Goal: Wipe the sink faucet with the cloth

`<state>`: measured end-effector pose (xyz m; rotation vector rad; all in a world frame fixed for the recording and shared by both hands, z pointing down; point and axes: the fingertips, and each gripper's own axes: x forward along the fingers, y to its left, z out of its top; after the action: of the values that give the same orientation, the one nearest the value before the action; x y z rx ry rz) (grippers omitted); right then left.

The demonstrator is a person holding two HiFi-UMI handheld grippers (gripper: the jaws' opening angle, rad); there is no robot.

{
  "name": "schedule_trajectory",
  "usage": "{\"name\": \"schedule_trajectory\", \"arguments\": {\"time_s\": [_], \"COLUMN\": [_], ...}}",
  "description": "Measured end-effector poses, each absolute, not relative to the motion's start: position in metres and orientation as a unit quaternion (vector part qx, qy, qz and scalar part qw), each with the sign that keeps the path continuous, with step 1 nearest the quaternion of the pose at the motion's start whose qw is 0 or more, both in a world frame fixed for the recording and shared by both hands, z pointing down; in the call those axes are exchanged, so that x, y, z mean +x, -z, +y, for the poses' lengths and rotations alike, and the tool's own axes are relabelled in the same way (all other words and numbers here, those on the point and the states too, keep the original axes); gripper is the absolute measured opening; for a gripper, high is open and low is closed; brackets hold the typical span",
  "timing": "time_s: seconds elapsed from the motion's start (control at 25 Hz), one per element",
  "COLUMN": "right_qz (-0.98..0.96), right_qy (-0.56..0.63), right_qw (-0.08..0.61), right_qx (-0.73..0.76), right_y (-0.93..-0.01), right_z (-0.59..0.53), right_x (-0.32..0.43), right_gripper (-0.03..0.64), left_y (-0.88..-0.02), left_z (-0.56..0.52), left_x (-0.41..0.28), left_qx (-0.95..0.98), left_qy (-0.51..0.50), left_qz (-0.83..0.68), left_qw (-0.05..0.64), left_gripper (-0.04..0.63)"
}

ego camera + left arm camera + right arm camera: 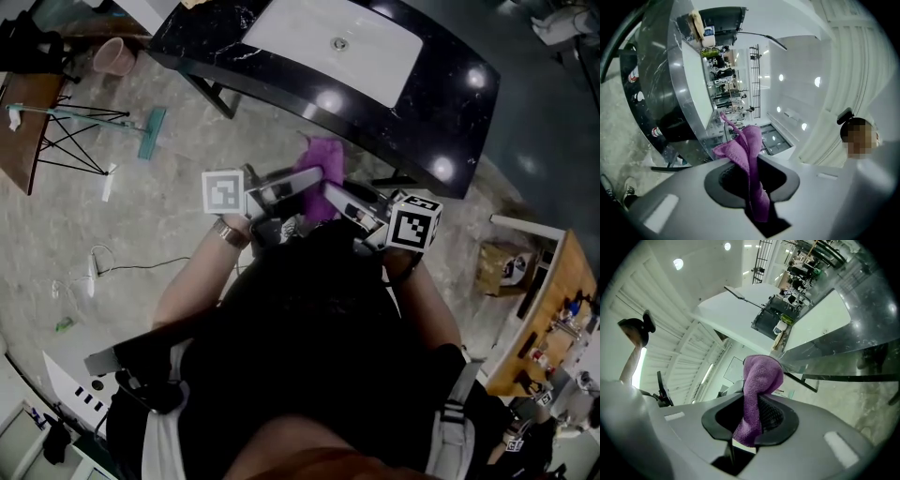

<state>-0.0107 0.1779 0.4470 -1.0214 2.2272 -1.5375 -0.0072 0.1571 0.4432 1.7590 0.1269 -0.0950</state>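
Note:
A purple cloth (322, 157) hangs bunched between my two grippers, in front of the person's chest. My left gripper (312, 179) comes in from the left and is shut on the cloth (749, 149), which runs down through its jaws. My right gripper (330, 194) comes in from the right and is shut on another fold of the cloth (762, 376). Beyond them stands the black marble counter (441, 112) with its white sink basin (309, 37). No view shows the faucet clearly.
A long-handled floor wiper (141, 127) and a pink bucket (114, 56) stand on the marble floor at the left, near a wooden table (23, 122). A cable (103, 267) lies on the floor. A cardboard box (497, 267) and a wooden shelf (553, 319) are at the right.

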Motion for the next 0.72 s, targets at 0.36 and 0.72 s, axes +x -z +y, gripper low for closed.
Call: {"name": "schedule_trajectory", "arguments": {"time_s": [0.36, 0.72], "right_qz": [0.772, 0.765], "right_qy": [0.492, 0.486], "right_qw": [0.171, 0.203], "right_qx": [-0.364, -0.370], "right_y": [-0.431, -0.436], "right_z": [0.162, 0.167], "right_x": [0.050, 0.117], "right_gripper": [0.069, 0.014], "left_y": [-0.440, -0.424], "left_z": [0.120, 0.059], "left_x": [-0.004, -0.011], "left_qx": [0.785, 0.866], "left_qy": [0.066, -0.001], "left_qz": [-0.012, -0.126], "left_qw": [0.616, 0.484], "left_gripper": [0.069, 0.069]}}
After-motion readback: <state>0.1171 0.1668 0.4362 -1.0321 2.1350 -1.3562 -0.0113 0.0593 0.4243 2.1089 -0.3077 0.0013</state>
